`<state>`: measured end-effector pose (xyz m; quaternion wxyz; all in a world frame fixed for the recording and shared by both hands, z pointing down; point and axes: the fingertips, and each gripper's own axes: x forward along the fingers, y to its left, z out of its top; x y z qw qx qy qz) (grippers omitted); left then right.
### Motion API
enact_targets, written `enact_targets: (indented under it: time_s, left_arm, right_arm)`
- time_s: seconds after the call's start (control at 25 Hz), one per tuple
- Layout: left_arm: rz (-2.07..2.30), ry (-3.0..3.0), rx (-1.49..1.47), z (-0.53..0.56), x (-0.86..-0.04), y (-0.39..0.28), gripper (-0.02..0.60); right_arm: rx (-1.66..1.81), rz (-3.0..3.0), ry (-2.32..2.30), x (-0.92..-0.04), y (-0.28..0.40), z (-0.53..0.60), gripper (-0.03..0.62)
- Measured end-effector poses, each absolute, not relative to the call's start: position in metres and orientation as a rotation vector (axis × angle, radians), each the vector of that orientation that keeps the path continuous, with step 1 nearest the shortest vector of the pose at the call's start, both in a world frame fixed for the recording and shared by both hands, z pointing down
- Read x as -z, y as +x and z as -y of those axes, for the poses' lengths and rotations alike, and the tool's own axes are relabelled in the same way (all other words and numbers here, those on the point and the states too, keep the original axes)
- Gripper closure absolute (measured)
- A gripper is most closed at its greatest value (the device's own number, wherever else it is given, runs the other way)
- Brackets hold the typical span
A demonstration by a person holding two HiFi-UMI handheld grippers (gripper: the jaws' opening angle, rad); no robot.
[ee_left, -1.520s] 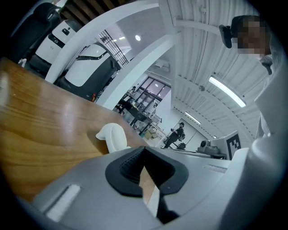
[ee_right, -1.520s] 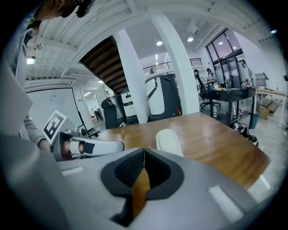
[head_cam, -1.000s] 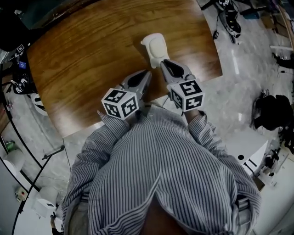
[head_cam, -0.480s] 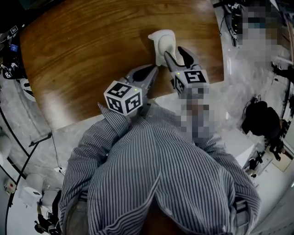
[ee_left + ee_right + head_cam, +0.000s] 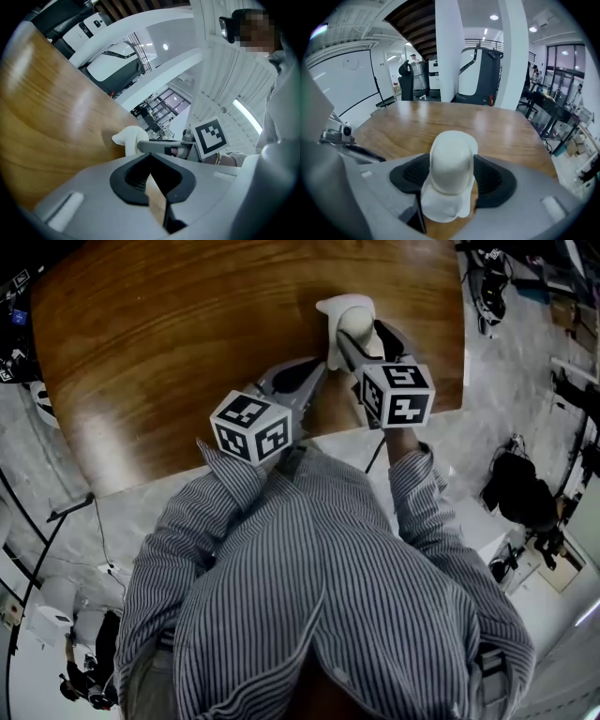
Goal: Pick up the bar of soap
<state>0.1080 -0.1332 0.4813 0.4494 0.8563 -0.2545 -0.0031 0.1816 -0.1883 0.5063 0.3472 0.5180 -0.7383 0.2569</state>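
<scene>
**Soap Pickup: Jaws Positioned, Grip Pending**

Head view: the bar of soap (image 5: 349, 317) lies flat on the wooden table (image 5: 169, 352). The right gripper (image 5: 366, 336) straddles the soap. The left gripper (image 5: 314, 373) sits just left of the soap.

Left gripper view: the jaws are clenched together and hold nothing. The soap (image 5: 129, 138) lies beyond the tips.

Right gripper view: the jaws have just been opening and stand released, with the soap (image 5: 450, 178) between them. By my reading, the approach is done, while closing and lifting remain. Beyond the soap are glossy tabletop, white columns, a large white machine and a glazed wall.
</scene>
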Motion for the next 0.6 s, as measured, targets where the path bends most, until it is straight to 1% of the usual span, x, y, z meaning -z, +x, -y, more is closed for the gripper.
enact_targets:
  time_s: [0.32,0.6]
  left_arm:
    - [0.626,2.106,-0.004,0.1327,-0.4897,0.1037,0.58]
    - [0.632,2.1,0.0,0.1367,-0.4925,0.0977,0.58]
  right_arm:
    - [-0.557,1.816,1.31,-0.5124,0.1803,0.1864,0.307]
    - [-0.572,1.778,1.377,-0.5141,0.18,0.1854,0.31]
